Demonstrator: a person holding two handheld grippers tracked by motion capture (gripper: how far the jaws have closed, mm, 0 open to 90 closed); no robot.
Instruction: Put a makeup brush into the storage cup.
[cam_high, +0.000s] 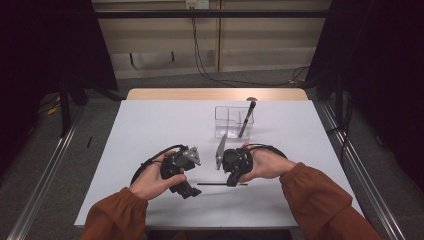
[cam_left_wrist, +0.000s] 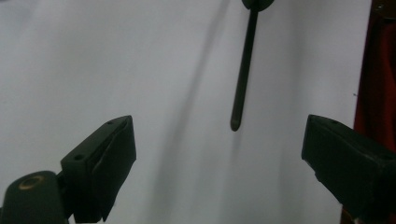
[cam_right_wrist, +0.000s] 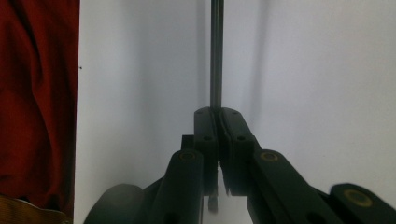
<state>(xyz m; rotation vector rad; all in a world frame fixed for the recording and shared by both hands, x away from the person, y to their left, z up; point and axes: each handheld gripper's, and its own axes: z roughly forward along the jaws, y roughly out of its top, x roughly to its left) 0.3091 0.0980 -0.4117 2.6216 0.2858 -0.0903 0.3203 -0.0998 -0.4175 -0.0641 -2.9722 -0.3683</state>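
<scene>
1. Nearest the camera in the high view, two forearms in rust-orange sleeves (cam_high: 320, 192) enter from the bottom edge; each hand carries a black two-jaw gripper over the white table (cam_high: 150, 125).
2. The left gripper (cam_high: 191, 192) sits in the left hand (cam_high: 150, 180), angled toward the table's centre. In the left gripper view its jaws stand wide apart with nothing between the pads (cam_left_wrist: 116, 158); white table surface lies beneath them.
3. The right gripper (cam_high: 231, 183) is held by the right hand (cam_high: 265, 165), its grey three-cornered plate (cam_high: 220, 151) tilted upward. In the right gripper view the jaws are pressed together on a thin dark rod (cam_right_wrist: 215, 56), which runs straight out from between the pads.
4. In the high view the rod (cam_high: 215, 184) lies level just above the table, pointing from the right gripper toward the left gripper; its free end stops just short of the left jaws. The left gripper view shows that free tip (cam_left_wrist: 236, 123) ahead of the open jaws, between them but untouched.
5. Farther back, a clear plastic box (cam_high: 226, 120) stands on the table, well apart from both grippers. A black pen-like tool (cam_high: 247, 119) leans in it, its top resting over the rim.
6. Beyond the table lie grey floor and trailing black cables (cam_high: 210, 75).
</scene>
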